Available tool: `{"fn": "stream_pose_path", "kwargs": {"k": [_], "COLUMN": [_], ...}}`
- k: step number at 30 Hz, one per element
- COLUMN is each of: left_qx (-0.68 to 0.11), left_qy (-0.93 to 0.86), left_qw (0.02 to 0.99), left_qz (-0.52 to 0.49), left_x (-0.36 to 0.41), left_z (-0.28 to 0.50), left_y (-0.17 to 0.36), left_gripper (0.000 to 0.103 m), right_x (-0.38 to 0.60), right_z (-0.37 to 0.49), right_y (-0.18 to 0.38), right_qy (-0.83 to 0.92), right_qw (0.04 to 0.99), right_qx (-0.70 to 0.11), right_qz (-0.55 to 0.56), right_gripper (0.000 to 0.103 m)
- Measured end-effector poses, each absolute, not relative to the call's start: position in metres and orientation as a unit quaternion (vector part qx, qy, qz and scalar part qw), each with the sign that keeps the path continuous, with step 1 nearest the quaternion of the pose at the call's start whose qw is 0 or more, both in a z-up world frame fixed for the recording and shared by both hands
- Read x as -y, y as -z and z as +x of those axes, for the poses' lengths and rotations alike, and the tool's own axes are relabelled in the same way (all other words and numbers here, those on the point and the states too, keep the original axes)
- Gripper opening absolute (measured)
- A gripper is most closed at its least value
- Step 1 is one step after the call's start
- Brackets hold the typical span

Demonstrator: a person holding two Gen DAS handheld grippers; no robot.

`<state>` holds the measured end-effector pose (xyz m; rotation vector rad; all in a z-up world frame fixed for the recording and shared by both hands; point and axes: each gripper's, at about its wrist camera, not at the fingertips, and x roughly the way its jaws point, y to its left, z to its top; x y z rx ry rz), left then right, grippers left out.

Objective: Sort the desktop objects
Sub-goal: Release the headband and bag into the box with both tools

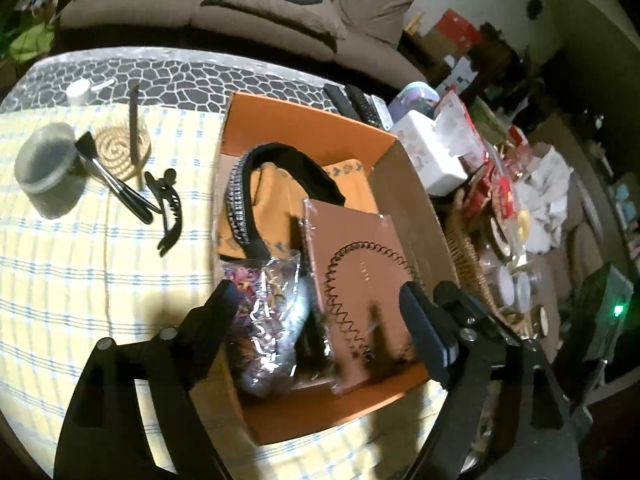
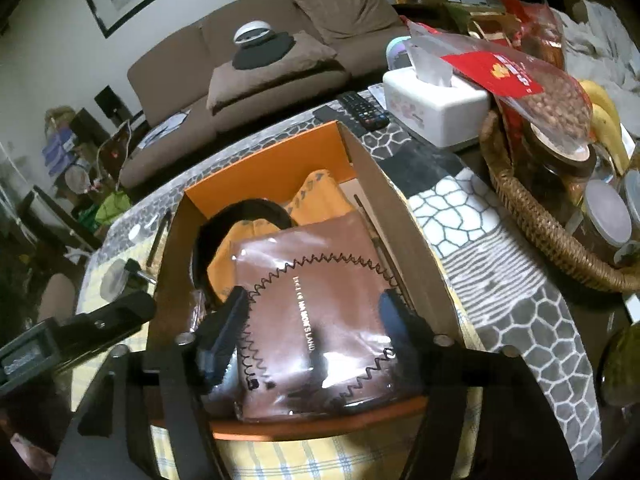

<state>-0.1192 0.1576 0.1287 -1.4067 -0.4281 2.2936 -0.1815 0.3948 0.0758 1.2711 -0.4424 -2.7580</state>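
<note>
While both grippers hang over the orange box, neither one holds anything. The left gripper stands with its jaws spread wide above the near end of the box, and nothing is pinched between its fingers; a clear bag of small coloured hair ties lies in the box just under them. The right gripper is likewise spread, its jaws apart on either side of a brown card that carries a black zigzag hairband and leans against the near wall of the box, with no pad pressing on it. Deeper in the box lie a yellow cloth and a black headband with a studded edge, which arches over the cloth. Outside the box, on the checked tablecloth to its left in the left wrist view, rest a black hair claw, a black brush, a woven coaster with a dark stick across it, and a round lidded tub. Beyond the far right corner of the box sit remote controls and a white tissue box, and a wicker basket stands to the right of the box.
</note>
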Motion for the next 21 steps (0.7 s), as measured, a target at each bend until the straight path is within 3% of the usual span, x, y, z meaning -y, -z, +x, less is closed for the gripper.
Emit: {"fn": "stream_pose_path", "kwargs": {"k": [5,8,21], "left_qx": [0.132,0.119,0.079], "left_qy": [-0.830,-0.835,-0.842], "left_qw": [0.195,0.186,0.165], "left_qz": [-0.505,-0.504,-0.508], "left_x": [-0.152,-0.147,-0.130], "left_z": [-0.115,-0.112,-0.099], "left_y": [-0.129,-0.127,-0.123], "left_gripper": [0.084,0.094,0.094], "right_x": [-0.385,-0.380,-0.363], "right_z": [-0.182,-0.182,-0.178], "right_y": [-0.079,-0.078,-0.077], "right_qy": [0.901,0.901,0.892], "right_qw": [0.033,0.033,0.034], "right_qx": [0.126,0.112,0.071], "right_qz": [0.413,0.418,0.445], "right_gripper": [0.081,0.083,0.083]}}
